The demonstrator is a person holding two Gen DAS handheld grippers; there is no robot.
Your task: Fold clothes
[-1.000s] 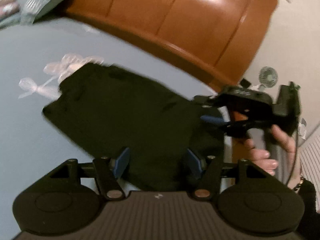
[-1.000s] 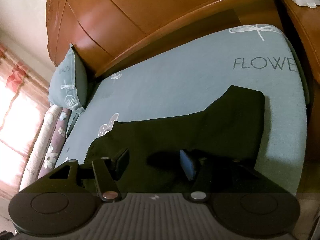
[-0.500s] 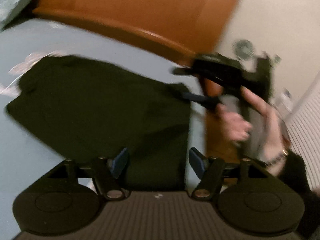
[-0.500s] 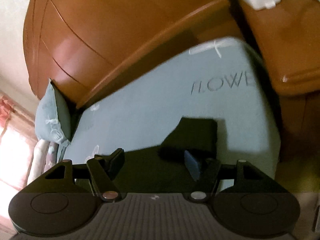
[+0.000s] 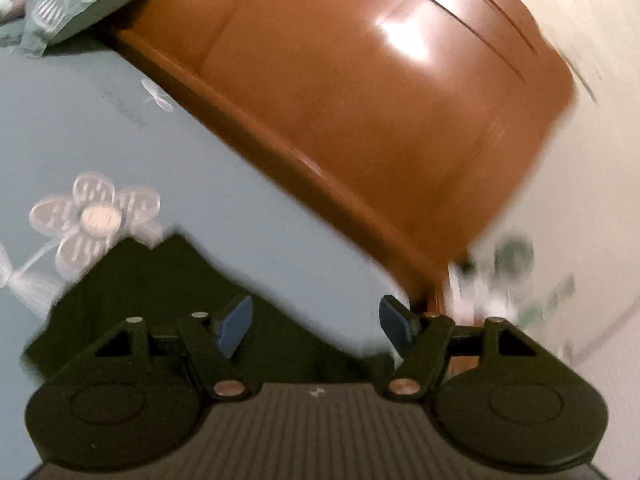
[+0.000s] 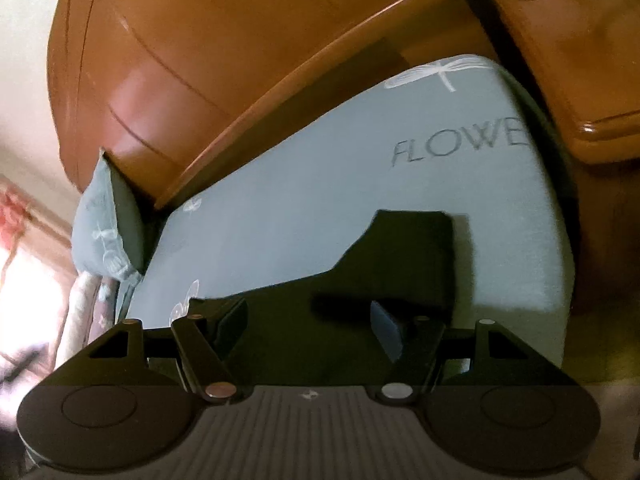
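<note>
Both grippers have just spread wider, nothing between them — the left gripper (image 5: 316, 326) swung off; the dark garment (image 6: 400, 276) lies flat on the bed (image 6: 320, 200), lower middle, under the right gripper (image 6: 308, 330) — this fold looks done

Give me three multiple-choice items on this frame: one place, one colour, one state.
1. Where does the garment lie?
A. on the bed sheet
B. on the floor
C. over the headboard
2. What colour is the garment?
A. white
B. red
C. black
3. How does the right gripper stand?
A. shut on the pillow
B. open, pads apart
C. shut on the garment

Key: 1 A, it lies flat on the sheet; 2 C, dark against the pale blue; 3 B, a gap shows between the pads, nothing pinched.
</note>
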